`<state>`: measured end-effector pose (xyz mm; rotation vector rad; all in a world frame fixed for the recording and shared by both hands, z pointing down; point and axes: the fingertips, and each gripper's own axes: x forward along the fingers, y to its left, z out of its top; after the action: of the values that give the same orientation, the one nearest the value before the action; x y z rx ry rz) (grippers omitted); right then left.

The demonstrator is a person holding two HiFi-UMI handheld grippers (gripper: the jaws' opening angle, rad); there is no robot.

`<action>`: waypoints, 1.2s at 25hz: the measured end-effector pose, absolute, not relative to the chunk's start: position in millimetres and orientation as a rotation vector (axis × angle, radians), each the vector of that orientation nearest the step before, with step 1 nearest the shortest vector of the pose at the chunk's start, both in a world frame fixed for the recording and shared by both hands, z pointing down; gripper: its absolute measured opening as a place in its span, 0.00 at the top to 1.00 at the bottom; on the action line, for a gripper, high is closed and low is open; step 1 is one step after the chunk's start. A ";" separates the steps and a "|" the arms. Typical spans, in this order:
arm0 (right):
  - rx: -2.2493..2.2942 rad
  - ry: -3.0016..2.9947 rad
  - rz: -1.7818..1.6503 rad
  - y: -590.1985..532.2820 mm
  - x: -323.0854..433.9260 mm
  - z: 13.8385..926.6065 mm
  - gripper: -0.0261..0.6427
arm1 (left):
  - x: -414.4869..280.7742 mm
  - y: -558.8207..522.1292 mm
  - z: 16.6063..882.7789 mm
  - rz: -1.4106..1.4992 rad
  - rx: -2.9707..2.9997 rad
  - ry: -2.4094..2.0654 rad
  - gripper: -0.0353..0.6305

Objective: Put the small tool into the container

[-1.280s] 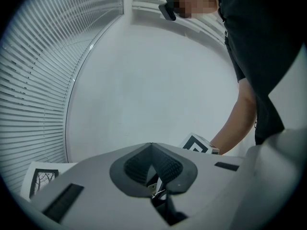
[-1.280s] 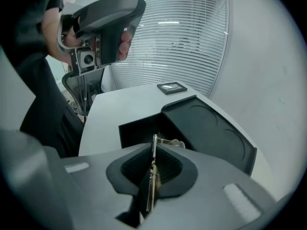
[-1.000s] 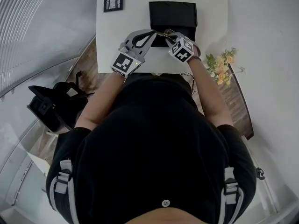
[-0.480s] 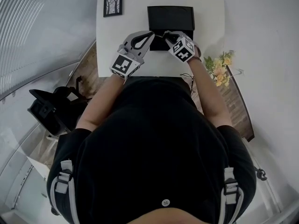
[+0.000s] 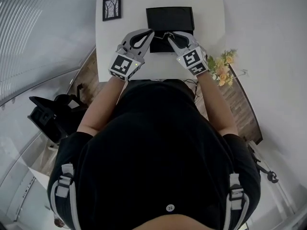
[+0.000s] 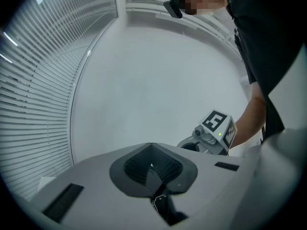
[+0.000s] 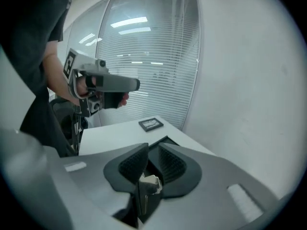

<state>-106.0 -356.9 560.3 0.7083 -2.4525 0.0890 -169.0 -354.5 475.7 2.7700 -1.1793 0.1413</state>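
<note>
The black container [image 5: 170, 17] lies on the white table [image 5: 211, 13], at the far side. Both grippers meet tip to tip over its near edge. The small tool [image 5: 163, 33] is a thin metal piece spanning the gap between them. My left gripper [image 5: 151, 32] is shut on one end of it, which shows as a thin metal outline [image 6: 158, 199] below the closed pads of the left gripper [image 6: 151, 163]. My right gripper [image 5: 171, 35] has its jaws closing. The tool's pale end [image 7: 150, 183] sits between the right gripper's [image 7: 153, 148] pads, and a gap still shows.
A small framed picture [image 5: 111, 8] lies at the table's far left corner and shows again as the picture [image 7: 150, 124]. Flowers [image 5: 222, 67] stand off the table's right side. A black chair [image 5: 53, 116] is at the person's left. A plain wall and window blinds surround the table.
The right gripper's marker cube has swung back toward the person and to the right. Both gripper tips remain together over the container's near edge. The left gripper has barely moved.
</note>
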 end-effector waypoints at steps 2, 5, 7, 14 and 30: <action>0.754 -2.510 0.075 -350.4 -106.2 532.5 0.86 | -168.7 -351.0 468.4 0.136 2.764 -1.180 0.94; 0.817 -2.582 0.076 -341.6 -104.5 495.2 0.88 | -166.7 -346.1 454.5 0.155 2.755 -1.202 0.94; 0.857 -2.625 0.073 -337.4 -100.9 472.4 0.90 | -162.1 -341.4 442.9 0.131 2.761 -1.192 0.94; 0.970 -2.783 0.182 -329.0 -81.3 411.9 0.94 | -146.9 -329.3 401.7 0.081 2.817 -1.152 0.94; 1.082 -2.902 0.119 -326.9 -60.5 351.3 0.94 | -124.7 -336.6 359.2 0.005 2.882 -1.098 0.94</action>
<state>-60.5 -326.9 351.3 1.0817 -2.9018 0.1188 -124.7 -336.6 359.2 2.8818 -1.0985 0.0051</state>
